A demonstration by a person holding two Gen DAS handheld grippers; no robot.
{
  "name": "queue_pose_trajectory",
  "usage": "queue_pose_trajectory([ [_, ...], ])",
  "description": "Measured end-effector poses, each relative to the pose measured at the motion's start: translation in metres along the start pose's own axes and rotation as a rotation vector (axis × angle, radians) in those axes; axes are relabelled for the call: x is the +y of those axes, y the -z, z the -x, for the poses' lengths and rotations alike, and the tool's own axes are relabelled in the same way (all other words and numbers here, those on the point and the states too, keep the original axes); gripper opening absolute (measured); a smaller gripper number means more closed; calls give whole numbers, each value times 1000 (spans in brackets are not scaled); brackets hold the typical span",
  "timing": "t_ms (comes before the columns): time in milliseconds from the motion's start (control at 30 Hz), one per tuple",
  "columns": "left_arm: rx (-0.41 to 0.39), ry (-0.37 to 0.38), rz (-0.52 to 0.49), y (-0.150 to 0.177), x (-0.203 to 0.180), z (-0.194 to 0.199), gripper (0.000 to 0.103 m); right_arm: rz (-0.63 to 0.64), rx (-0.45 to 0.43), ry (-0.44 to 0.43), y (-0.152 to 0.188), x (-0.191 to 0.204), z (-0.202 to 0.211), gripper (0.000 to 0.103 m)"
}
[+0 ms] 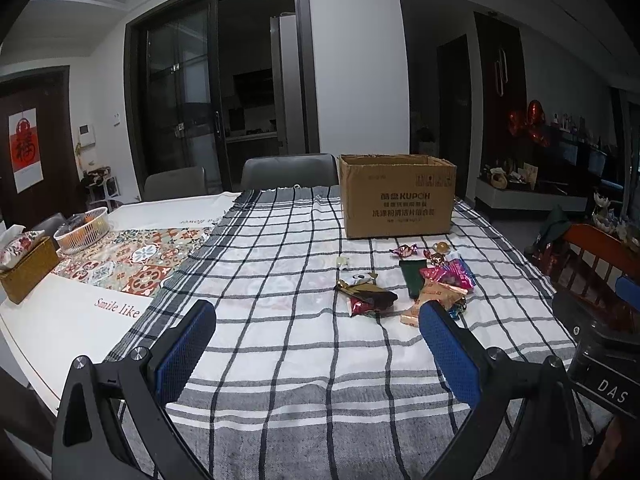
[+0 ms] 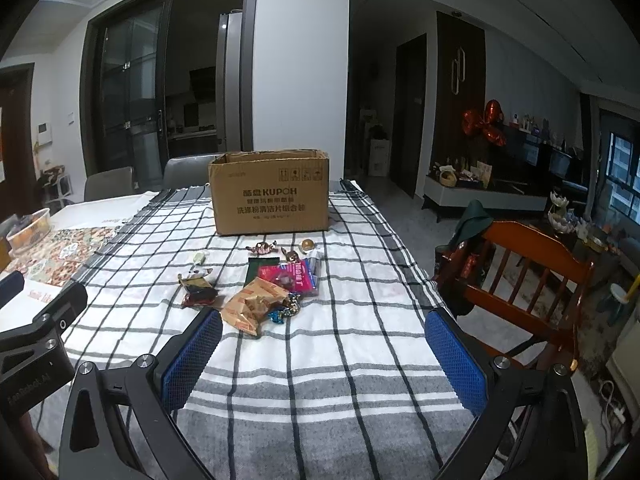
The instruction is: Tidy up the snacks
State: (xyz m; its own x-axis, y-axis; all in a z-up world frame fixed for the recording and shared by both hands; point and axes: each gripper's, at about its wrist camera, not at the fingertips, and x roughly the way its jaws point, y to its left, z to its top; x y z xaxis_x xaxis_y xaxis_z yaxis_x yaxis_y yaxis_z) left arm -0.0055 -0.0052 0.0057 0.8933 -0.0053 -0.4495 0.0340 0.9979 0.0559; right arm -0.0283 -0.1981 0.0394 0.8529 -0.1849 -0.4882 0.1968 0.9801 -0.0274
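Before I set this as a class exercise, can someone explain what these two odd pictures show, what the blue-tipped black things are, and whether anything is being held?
No robot here: a person carries a hand-held two-finger gripper in each hand, each with a wide-angle camera looking along its blue-padded fingers. One picture comes from the left gripper, the other from the right gripper. Both are open and hold nothing.

On the checked tablecloth lies a loose heap of wrapped snacks, with a pink packet and an orange-brown packet among them. Behind stands an open cardboard box. The left view also shows a white basket and a tissue box.
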Motion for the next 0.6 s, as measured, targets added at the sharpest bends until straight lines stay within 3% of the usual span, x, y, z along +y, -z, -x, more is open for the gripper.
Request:
queue_pose_trajectory([
  [600, -28, -3, -22, -5, -4, 4, 103, 1, -15, 3, -1, -3, 0, 102],
])
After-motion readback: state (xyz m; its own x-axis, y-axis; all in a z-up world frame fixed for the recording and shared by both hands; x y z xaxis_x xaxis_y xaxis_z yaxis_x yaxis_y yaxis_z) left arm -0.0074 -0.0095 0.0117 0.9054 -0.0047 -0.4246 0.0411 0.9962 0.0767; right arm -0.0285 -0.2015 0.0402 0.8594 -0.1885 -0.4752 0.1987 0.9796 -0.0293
